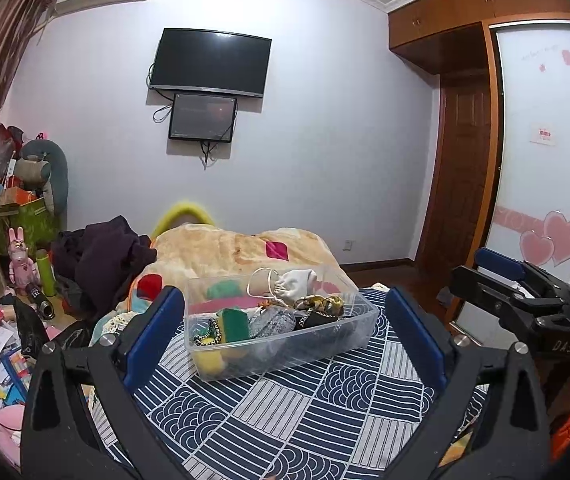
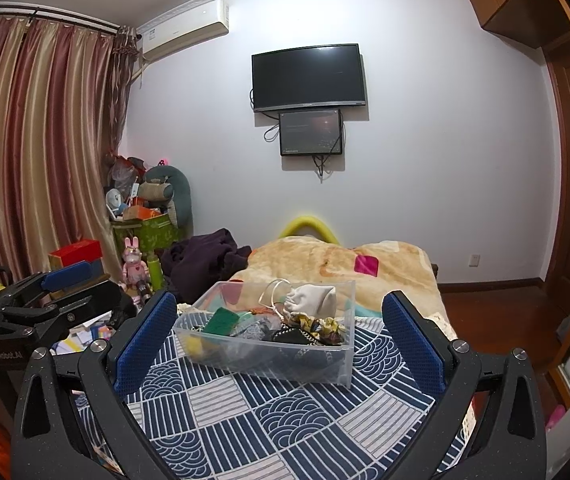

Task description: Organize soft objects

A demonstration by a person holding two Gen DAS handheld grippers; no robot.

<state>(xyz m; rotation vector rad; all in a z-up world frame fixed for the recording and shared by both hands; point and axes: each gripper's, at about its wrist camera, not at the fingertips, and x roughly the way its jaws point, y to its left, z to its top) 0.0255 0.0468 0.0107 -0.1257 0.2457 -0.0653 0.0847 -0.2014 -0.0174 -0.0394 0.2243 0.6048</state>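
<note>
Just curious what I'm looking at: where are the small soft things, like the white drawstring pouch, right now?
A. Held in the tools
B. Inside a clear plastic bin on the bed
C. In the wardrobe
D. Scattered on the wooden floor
B: the white drawstring pouch lies with other soft items inside the clear plastic bin on the blue patterned bedspread.

Pale wall (image 2: 425, 140), mounted TV (image 2: 309, 77), striped curtains (image 2: 37, 152)

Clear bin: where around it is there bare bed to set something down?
Free: patterned sheet between the clear bin and both open tools, left, right. Crowded: the bin's inside, the orange blanket bunched behind, dark clothes beyond.
</note>
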